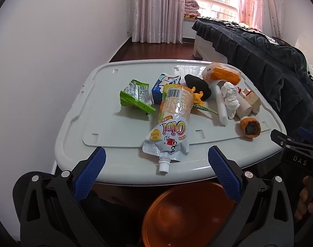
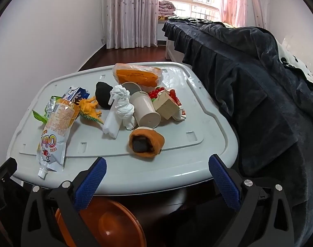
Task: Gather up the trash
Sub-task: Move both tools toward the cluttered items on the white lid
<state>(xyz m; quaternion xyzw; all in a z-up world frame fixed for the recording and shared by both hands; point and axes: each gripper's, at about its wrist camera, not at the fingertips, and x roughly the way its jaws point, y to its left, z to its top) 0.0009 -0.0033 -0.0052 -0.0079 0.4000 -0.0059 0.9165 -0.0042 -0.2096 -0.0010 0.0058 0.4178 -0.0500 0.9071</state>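
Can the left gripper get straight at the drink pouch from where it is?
Probably yes. The left gripper is open, and the drink pouch lies directly ahead with its spout toward the gripper, overhanging the grey lid's near edge. Nothing lies between them.

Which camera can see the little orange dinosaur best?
The right wrist view: the orange dinosaur shows body and legs, unblocked. In the left wrist view the dinosaur is partly hidden behind the drink pouch.

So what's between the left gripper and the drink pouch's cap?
Nothing: left gripper is open just short of the drink pouch, its cap overhanging the lid edge, per the left wrist view.
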